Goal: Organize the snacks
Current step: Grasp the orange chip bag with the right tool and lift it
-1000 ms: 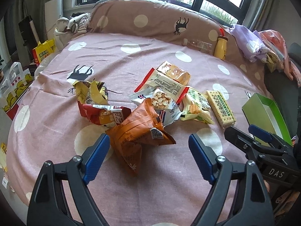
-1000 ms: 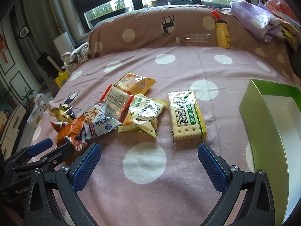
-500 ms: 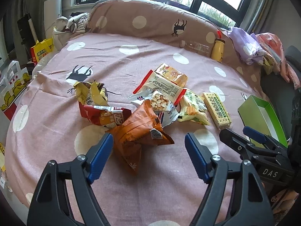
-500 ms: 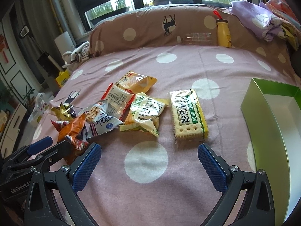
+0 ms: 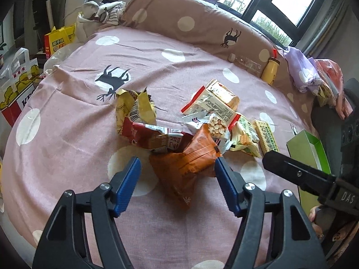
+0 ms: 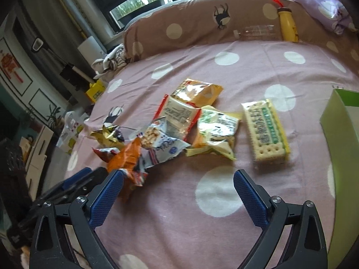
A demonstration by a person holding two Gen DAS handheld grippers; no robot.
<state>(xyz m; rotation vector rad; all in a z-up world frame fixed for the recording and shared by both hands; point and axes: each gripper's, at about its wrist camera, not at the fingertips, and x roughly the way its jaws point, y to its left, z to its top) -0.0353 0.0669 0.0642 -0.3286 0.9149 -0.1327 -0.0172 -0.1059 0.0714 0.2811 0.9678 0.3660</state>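
A heap of snack packets lies on a pink spotted bed sheet. My left gripper is open, its blue pads on either side of an orange packet at the near end of the heap. A red packet, a yellow packet and a white peanut packet lie behind it. My right gripper is open and empty over the sheet. A green-and-yellow cracker pack lies just beyond its right finger. A green box stands open at the right.
A brown spotted bolster runs along the back. A yellow bottle and a clear bottle lean on it. Folded clothes lie at the back right. Paper bags stand off the bed's left edge.
My left gripper has moved forward and down, so its pads now flank the orange packet. My right gripper has shifted left, toward the heap. The packets have not moved.
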